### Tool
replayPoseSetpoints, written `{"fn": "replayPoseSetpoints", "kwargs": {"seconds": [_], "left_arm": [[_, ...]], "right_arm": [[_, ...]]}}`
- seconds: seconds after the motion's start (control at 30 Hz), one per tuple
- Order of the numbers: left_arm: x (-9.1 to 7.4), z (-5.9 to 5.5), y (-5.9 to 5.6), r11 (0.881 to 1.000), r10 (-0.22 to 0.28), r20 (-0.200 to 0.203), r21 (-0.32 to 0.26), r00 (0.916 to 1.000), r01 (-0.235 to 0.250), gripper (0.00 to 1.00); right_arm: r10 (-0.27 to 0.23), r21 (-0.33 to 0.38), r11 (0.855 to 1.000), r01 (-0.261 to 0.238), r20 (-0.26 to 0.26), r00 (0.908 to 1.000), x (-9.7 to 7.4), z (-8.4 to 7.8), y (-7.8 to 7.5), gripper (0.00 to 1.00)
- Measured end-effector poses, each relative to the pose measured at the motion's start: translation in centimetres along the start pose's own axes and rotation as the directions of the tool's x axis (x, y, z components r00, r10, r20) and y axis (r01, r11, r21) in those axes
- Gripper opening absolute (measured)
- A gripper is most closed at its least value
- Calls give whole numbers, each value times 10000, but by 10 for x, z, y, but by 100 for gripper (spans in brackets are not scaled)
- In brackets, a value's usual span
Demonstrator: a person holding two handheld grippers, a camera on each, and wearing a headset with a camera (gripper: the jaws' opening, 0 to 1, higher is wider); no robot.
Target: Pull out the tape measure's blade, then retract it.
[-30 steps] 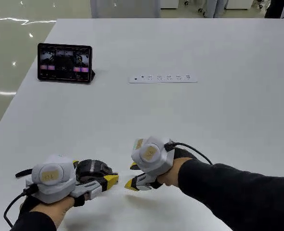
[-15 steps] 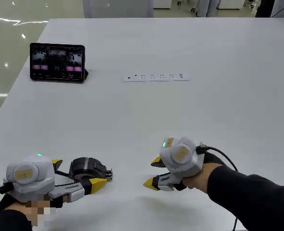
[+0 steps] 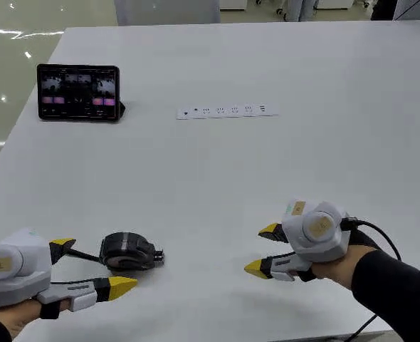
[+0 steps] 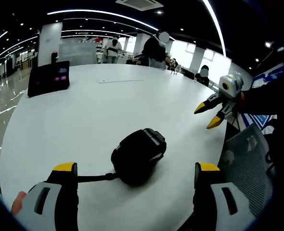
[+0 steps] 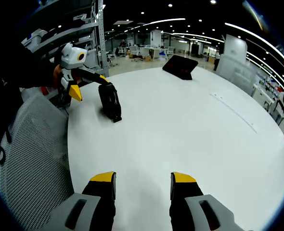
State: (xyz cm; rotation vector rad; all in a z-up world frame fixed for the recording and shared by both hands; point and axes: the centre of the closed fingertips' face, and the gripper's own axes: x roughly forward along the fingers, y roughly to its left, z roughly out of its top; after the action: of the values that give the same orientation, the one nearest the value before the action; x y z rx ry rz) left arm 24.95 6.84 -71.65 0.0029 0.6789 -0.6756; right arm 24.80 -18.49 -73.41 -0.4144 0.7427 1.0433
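Left hand-held gripper (image 3: 92,265) now stands open, tape measure (image 3: 128,251) released on the desk (image 3: 217,171), near left. Right hand-held gripper (image 3: 262,249), open and empty, has withdrawn right (no blade showing; task likely complete).

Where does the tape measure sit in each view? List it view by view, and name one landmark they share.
Head view: tape measure, lower left.
Left gripper view: tape measure at centre, just ahead of the open jaws.
Right gripper view: tape measure, upper left.
Shared landmark: the dark tablet, upper left in the head view and left gripper view, top centre in the right gripper view.
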Motion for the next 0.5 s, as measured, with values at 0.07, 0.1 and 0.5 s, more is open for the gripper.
{"fn": "replayPoseSetpoints", "kwargs": {"seconds": [0.07, 0.1, 0.5], "left_arm": [[-1, -1, 0, 10000, 13, -49, 45, 10000, -12, 99], [-2, -2, 2, 10000, 73, -91, 62, 9999, -73, 99], [-17, -9, 12, 9989, -12, -540, 467, 9985, 37, 99]], "right_arm": [[-15, 121, 9999, 15, -5, 10000, -3, -5, -1, 46], [-32, 171, 9998, 32, -12, 10000, -6, -9, -1, 46], [-501, 829, 9954, 479, 246, 9984, -42, -41, -19, 67]]}}
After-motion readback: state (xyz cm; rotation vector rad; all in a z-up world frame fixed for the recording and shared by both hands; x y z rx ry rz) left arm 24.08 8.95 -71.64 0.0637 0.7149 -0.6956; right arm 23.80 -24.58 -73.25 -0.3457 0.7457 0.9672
